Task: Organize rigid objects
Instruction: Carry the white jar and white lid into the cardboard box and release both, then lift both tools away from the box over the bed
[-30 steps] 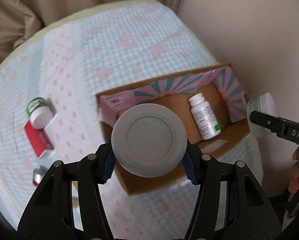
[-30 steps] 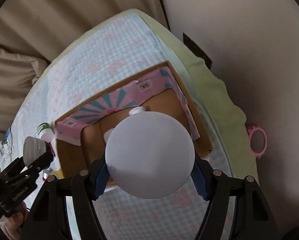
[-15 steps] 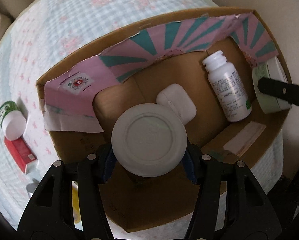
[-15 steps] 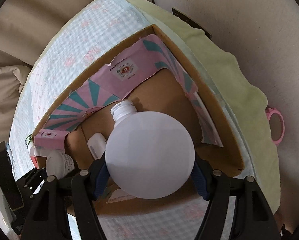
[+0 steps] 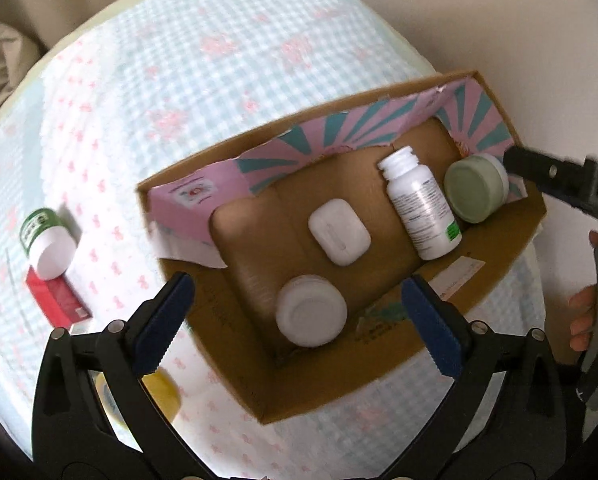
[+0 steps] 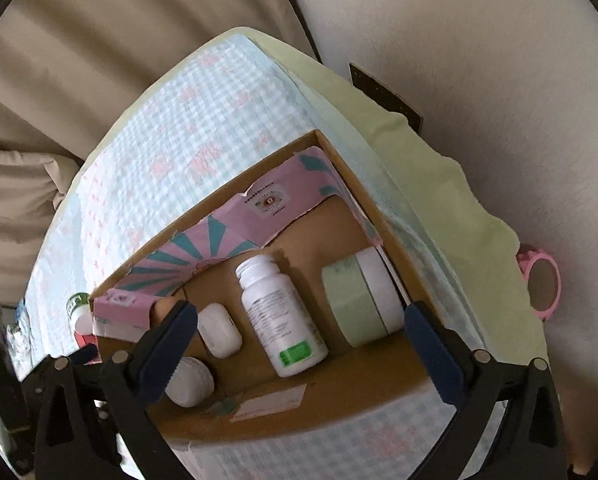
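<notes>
Both jaws just opened, left gripper [image 5: 297, 318] and right gripper [image 6: 301, 340] empty, white jar [image 5: 311, 310] and green jar [image 6: 361, 300] lying in cardboard box [image 5: 511, 240]; risk: either rolls into bottle [image 6: 281, 316].

Cardboard box [image 5: 383, 364] open on top, pink/teal striped liner on its inner walls, sits on the checked bedspread. Inside, left to right: white round jar [image 5: 311, 312] at the near-left floor, lid toward the camera; white rounded case [image 5: 339, 232] lying flat mid-floor; white pill bottle [image 5: 421, 208] on its side, cap toward the far wall; pale green jar [image 5: 473, 188] with white lid, tipped on its side in the right corner.
</notes>
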The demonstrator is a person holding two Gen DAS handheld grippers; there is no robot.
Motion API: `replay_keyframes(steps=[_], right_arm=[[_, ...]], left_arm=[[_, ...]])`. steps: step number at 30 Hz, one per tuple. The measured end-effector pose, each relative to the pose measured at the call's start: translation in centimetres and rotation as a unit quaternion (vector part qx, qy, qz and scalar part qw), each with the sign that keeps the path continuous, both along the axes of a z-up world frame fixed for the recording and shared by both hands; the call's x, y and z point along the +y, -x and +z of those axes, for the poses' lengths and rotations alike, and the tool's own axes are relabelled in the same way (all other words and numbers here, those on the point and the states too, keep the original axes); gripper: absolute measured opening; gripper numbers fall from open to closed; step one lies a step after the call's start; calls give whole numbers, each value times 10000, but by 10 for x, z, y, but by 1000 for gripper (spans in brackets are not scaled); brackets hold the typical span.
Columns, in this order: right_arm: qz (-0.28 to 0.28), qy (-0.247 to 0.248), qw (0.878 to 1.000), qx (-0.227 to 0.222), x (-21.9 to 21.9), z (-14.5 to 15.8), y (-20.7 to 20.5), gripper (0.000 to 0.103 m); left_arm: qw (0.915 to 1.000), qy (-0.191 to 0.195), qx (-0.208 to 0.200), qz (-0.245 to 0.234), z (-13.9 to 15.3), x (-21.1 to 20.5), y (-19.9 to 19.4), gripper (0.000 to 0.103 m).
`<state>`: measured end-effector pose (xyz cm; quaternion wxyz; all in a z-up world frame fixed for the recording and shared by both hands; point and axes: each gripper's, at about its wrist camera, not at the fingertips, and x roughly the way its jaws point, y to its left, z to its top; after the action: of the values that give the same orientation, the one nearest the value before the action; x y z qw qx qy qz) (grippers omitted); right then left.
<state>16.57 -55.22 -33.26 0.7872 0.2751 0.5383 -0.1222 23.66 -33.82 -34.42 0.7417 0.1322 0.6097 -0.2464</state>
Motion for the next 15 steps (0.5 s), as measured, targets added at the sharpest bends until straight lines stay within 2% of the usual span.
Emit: replay_keyframes(steps=[6, 15], right_arm=[[107, 53, 9999, 31, 6, 8, 7, 103], [296, 281, 9990, -195, 22, 40, 24, 103]], left_arm=[[9998, 52, -131, 129, 12, 14, 3, 103], [9985, 142, -388, 363, 48, 26, 26, 103]])
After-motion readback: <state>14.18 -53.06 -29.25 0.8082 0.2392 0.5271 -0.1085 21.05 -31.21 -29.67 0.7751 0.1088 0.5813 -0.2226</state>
